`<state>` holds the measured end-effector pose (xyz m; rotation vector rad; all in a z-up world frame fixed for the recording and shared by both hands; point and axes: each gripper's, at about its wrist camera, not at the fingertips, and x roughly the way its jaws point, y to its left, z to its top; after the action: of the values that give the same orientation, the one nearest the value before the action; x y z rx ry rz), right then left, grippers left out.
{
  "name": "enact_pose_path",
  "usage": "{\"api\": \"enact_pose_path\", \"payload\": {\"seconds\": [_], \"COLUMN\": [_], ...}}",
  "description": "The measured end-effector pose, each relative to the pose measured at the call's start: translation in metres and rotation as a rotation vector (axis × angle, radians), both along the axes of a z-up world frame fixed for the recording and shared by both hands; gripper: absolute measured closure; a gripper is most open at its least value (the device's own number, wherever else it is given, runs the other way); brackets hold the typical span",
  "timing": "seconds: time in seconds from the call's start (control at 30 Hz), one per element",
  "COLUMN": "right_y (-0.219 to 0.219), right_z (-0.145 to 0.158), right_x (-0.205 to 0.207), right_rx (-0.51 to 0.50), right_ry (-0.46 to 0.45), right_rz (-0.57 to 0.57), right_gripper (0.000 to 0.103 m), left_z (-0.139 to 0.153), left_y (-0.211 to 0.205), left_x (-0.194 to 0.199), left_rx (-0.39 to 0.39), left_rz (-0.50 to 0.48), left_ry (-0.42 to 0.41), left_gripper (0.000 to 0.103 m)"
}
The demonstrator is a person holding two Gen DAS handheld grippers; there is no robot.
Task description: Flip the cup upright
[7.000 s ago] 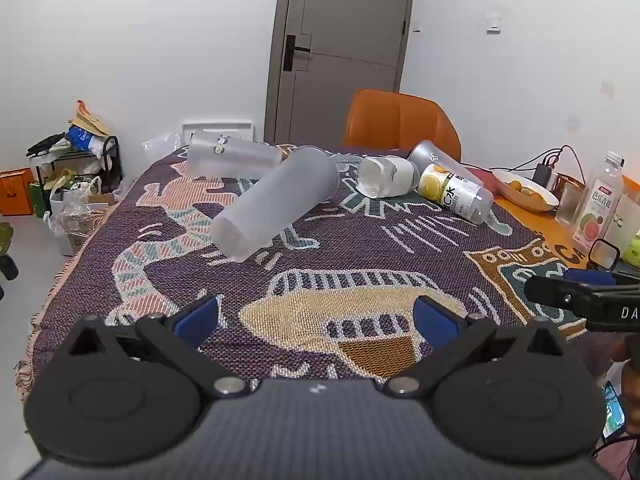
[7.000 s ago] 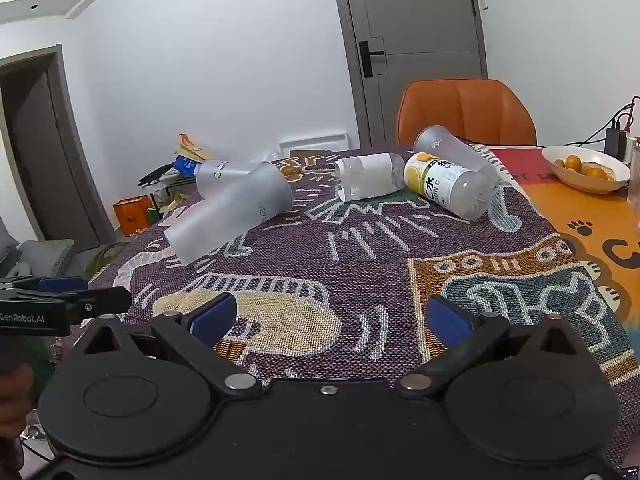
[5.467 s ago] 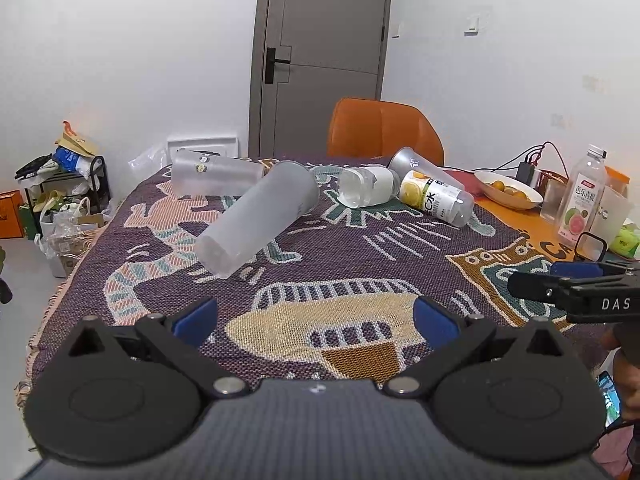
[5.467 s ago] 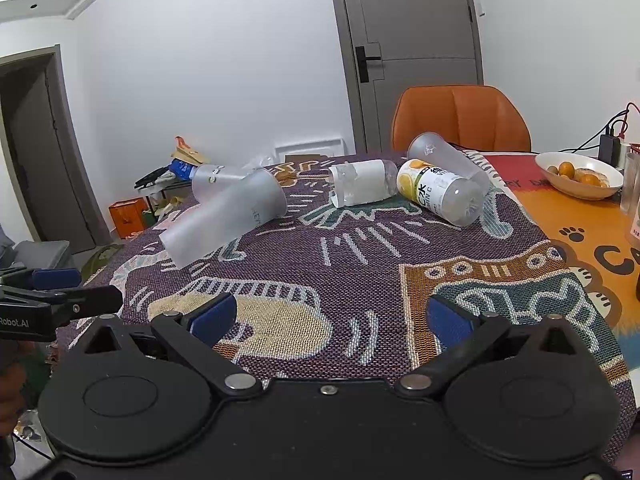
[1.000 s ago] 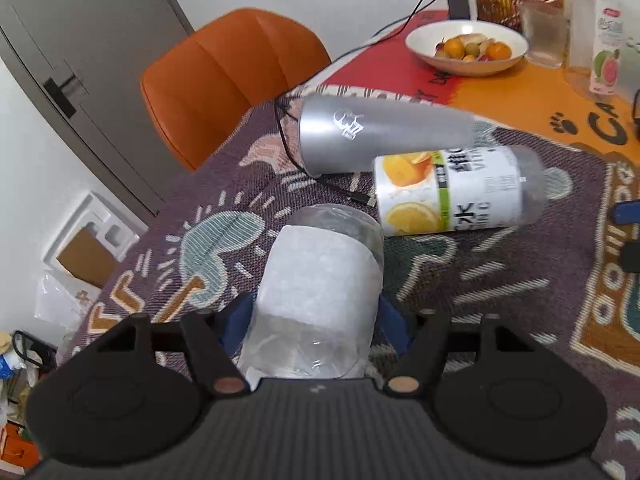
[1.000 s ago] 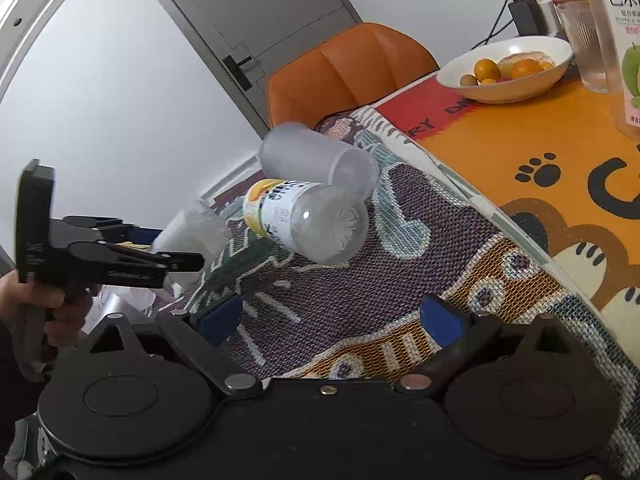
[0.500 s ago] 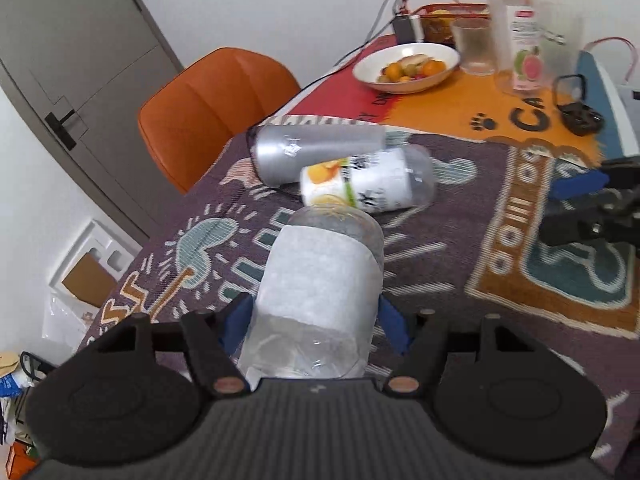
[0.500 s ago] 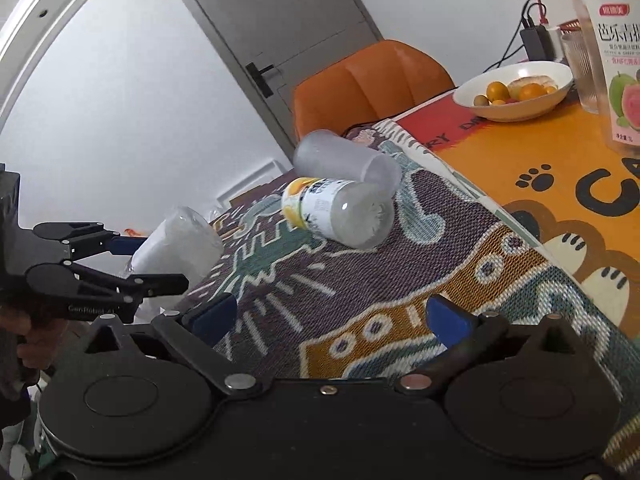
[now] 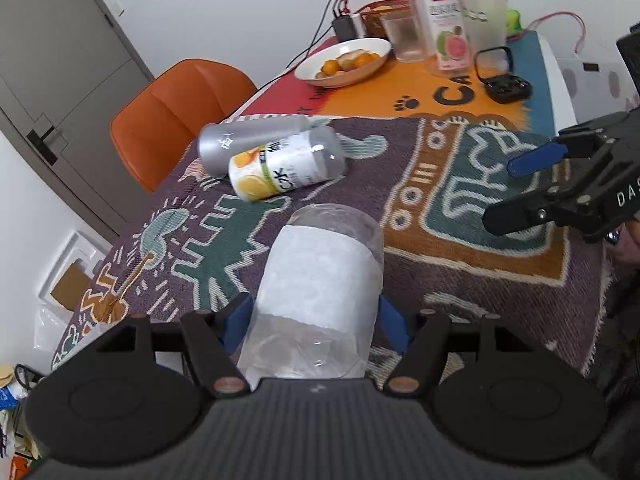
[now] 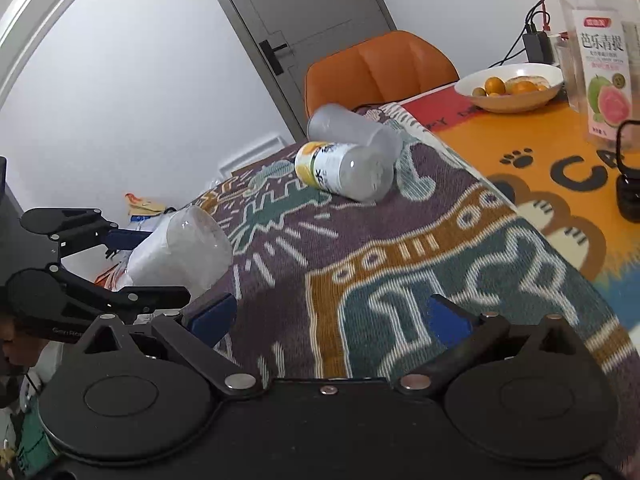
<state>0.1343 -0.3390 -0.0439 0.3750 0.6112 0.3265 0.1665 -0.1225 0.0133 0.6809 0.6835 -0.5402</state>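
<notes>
The left gripper [image 9: 314, 320] had its fingers squeezed on the clear cup [image 9: 320, 284], lifted & tipped above the worktop [image 9: 460, 272]. Right gripper [image 10: 328, 316] was spread wide, w/ nothing in it. Next, prob: turn cup open end up, set it down.

Orange chair [image 9: 176, 108], purple patterned cloth [image 9: 460, 280]

From the left wrist view, bare patterned cloth [image 9: 460, 264] lies open at one to three o'clock. At twelve o'clock the orange-label cup [image 9: 286, 168] and silver cup [image 9: 248, 140] lie touching, blocking that way; the right gripper [image 9: 520, 188] hangs at two.
</notes>
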Motion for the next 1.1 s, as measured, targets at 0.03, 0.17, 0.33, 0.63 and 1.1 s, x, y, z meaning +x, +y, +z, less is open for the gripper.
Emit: {"api": "enact_pose_path", "payload": {"seconds": [0.03,0.17,0.33,0.63,1.1], "right_y": [0.0,-0.002,-0.004,-0.001,0.045], "right_z": [-0.001,-0.005,-0.009,-0.012,0.021], "right_x": [-0.004,-0.017,-0.028,-0.028,-0.012], "right_rx": [-0.002,-0.008,-0.018,-0.025,-0.264], "right_ry": [0.0,0.0,-0.001,-0.002,-0.142], "right_rz": [0.0,-0.001,-0.001,0.009,0.199], "right_gripper": [0.0,0.0,0.0,0.0,0.0], "left_z": [-0.002,-0.008,-0.017,-0.021,0.008], "left_y": [-0.001,-0.006,-0.011,-0.001,0.066], "left_x": [-0.004,-0.021,-0.034,-0.037,-0.052], "left_rx": [0.001,0.017,0.031,0.008,-0.303], "left_rz": [-0.003,-0.023,-0.038,0.02,0.312], "left_ry": [0.003,0.009,0.017,0.03,-0.053], "left_gripper": [0.036,0.035,0.034,0.021,0.015]}}
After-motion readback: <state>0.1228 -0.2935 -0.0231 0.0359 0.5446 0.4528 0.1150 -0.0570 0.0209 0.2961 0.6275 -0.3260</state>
